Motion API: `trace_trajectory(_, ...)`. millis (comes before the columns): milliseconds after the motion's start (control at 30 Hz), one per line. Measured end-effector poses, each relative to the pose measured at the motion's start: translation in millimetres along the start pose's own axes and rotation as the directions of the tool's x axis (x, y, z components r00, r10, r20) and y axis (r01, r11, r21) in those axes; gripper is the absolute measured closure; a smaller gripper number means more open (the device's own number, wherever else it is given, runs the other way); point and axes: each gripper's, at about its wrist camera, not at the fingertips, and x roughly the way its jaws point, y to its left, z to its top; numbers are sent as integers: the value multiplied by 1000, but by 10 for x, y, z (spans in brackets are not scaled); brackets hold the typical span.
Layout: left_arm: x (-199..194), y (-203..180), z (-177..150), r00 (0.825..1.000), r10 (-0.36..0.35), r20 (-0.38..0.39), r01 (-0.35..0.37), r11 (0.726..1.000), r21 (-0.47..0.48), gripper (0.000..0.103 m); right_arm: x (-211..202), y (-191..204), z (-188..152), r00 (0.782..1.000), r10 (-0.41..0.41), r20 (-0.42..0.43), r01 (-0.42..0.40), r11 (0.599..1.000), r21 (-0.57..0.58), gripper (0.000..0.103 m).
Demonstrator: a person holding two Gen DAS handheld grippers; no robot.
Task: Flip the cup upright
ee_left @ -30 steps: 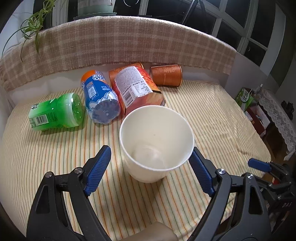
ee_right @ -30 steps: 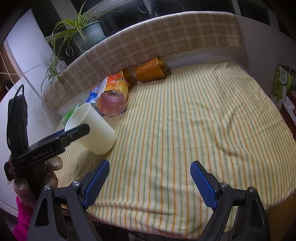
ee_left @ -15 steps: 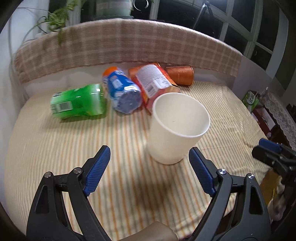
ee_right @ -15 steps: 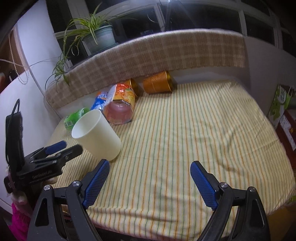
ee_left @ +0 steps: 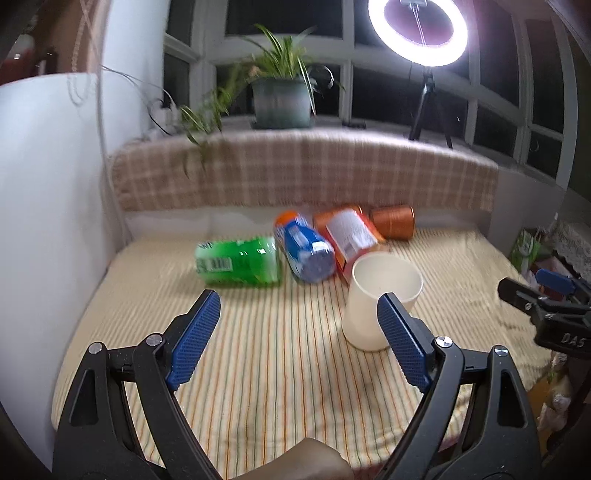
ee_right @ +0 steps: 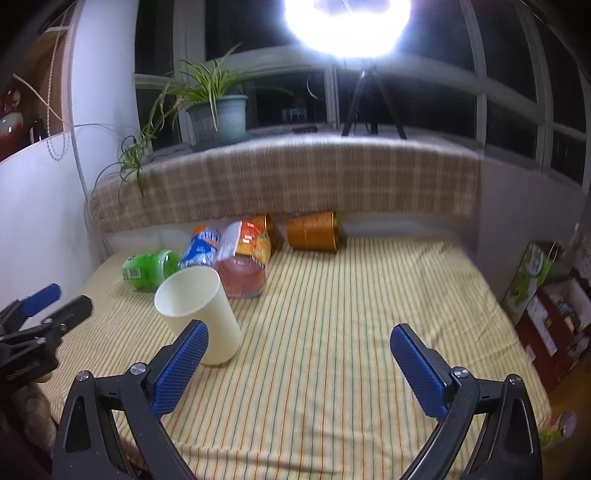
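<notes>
Left wrist: cup (ee_left: 376, 295) upright beyond open left tool (ee_left: 299, 339).

Counts: one cream cup (ee_left: 382, 295), mouth up on the striped cloth (ee_left: 288, 369). Three bottles lying down: one green bottle (ee_left: 238, 260), one blue bottle (ee_left: 306, 245), one orange-label bottle (ee_left: 347, 236). One copper cup (ee_left: 393, 221) on its side. One potted plant (ee_left: 280, 92). One ring light (ee_left: 417, 31) on a tripod. Two grippers: left gripper (ee_left: 299, 341), right gripper (ee_right: 299, 367), each with two blue pads.
</notes>
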Motion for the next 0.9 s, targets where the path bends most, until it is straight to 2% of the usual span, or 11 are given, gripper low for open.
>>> trace_trajectory(67,-99,14,13,999,12,34,-11,1000,-12,4,-41,34,19,1000,-11,22,11,1000,-8,2)
trace_trajectory(133,-180,20,17,997,27,70,-26,1000,-17,1,-83,72,31,999,-25,46,26,1000,-16,1)
trace_trajectory(200,-253,27,18,995,47,92,-46,999,-22,1,-115,100,37,996,-42,73,44,999,-24,0)
trace_trajectory(400,-324,39,8,994,47,99,-44,999,-30,1,-184,183,44,989,-81,120,88,995,-53,0)
trace_trajectory(900,-380,-3,0,993,51,110,-49,999,-23,1,-230,246,39,986,-92,140,103,992,-72,0)
